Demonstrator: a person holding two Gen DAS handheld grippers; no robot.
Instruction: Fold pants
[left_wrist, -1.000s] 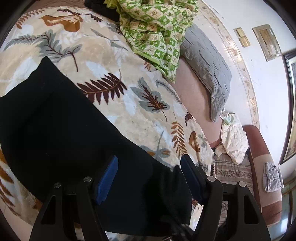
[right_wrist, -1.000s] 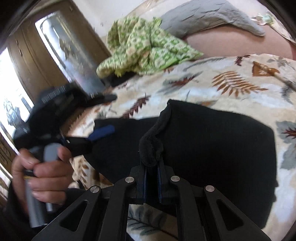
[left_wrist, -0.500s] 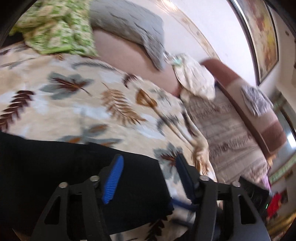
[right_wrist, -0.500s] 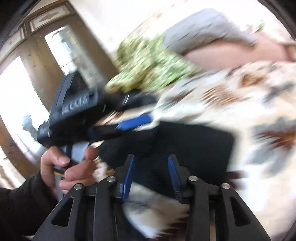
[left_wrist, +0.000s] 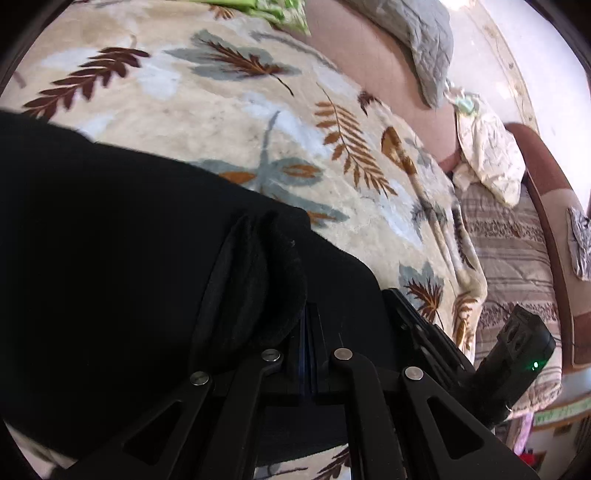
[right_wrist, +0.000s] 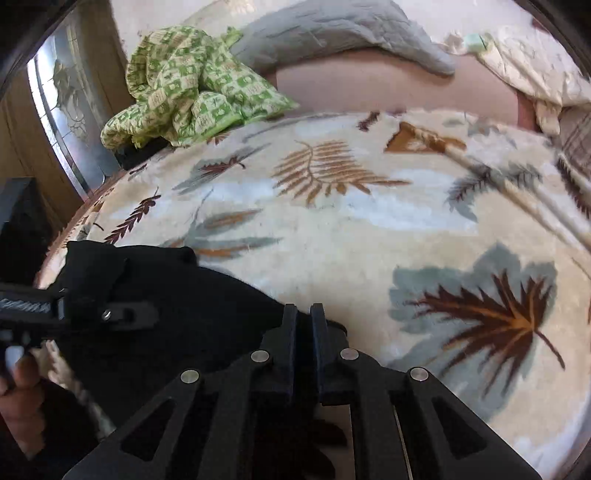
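Black pants (left_wrist: 110, 240) lie folded on a leaf-patterned blanket (left_wrist: 240, 122). My left gripper (left_wrist: 308, 314) is shut on a bunched fold of them at the near edge. In the right wrist view the pants (right_wrist: 192, 314) fill the lower left. There my right gripper (right_wrist: 303, 314) points down at their right corner with its jaws closing, and a thin edge of black cloth is pinched between the fingers. The left gripper (right_wrist: 140, 315) shows at the left, held by a hand (right_wrist: 18, 387), with cloth raised at its tip. The right gripper (left_wrist: 393, 295) also shows by the pants' right edge.
A crumpled green checked cloth (right_wrist: 192, 85) and a grey pillow (right_wrist: 332, 33) lie at the far side of the bed. A cream cloth (left_wrist: 487, 158) and a striped sofa seat (left_wrist: 509, 258) are to the right. A mirrored door (right_wrist: 62, 103) stands at the left.
My left gripper moved along the pants and went from wide open to shut on a fold. My right gripper let go of the cloth, opened, shifted right and closed at the pants' corner.
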